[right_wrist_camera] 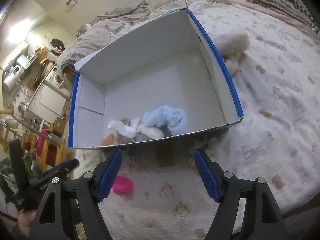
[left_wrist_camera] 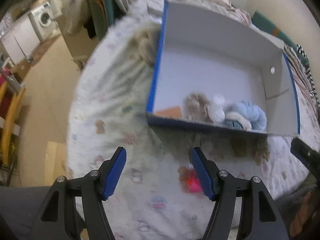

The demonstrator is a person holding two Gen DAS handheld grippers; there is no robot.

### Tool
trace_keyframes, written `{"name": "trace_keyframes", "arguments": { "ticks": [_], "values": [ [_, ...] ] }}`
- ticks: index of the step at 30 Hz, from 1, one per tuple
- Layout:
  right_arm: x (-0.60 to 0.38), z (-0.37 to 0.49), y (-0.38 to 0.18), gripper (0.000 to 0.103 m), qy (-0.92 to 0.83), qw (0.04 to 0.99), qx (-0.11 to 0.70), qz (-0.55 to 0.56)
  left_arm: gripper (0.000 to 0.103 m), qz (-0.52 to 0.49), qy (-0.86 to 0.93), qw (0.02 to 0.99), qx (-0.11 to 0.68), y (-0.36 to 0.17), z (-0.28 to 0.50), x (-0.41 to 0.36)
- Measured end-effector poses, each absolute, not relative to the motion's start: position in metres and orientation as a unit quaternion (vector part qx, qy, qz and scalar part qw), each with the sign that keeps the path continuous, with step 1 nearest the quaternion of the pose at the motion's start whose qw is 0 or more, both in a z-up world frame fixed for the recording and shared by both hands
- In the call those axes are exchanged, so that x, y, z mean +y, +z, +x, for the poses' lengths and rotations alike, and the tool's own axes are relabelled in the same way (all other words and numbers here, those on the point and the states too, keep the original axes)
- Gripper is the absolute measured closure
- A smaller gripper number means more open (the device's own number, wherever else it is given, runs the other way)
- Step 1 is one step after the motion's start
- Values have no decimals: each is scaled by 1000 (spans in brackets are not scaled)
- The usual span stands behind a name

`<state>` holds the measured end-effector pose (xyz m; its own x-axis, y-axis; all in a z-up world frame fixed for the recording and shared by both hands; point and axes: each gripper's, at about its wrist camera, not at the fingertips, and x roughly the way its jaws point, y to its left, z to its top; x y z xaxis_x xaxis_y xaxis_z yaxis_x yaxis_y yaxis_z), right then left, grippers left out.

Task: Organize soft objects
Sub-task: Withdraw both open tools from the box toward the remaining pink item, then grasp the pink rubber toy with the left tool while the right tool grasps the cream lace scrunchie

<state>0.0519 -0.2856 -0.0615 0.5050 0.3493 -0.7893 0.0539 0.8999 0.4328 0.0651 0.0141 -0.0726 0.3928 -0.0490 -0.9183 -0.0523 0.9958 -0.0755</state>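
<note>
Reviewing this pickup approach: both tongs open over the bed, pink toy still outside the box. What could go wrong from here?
1. The pink toy lies close beside the left tongs, off to one side of the gap; closing now could miss it.
2. The bedspread is soft and plush; a low grasp might pinch fabric too.
3. The cream plush sits behind the box wall and may be overlooked.

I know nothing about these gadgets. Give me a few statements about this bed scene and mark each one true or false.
1. The box already holds a light blue plush toy. True.
2. A pink soft object lies inside the box. False: it lies on the blanket, in front of the box.
3. The left hand-held gripper grips a toy. False: its jaws are open and empty.
4. A cream plush toy lies outside the box. True.
</note>
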Motion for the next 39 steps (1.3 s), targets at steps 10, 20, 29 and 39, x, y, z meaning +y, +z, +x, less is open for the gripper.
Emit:
{"name": "trace_keyframes", "arguments": {
  "ticks": [10, 20, 29, 39],
  "values": [
    [-297, 60, -79, 24, 65, 818, 518, 242, 39, -31, -68, 781, 620, -116, 69, -38],
    [-326, 63, -103, 24, 23, 785, 545, 295, 39, 59, -84, 764, 638, -143, 66, -80],
    [-319, 90, -140, 29, -7, 759, 599, 253, 60, 65, -82, 763, 638, -141, 70, -73],
    [-291, 109, -162, 50, -16, 750, 630, 202, 60, -7, -42, 784, 619, -110, 75, -11]
  ]
}}
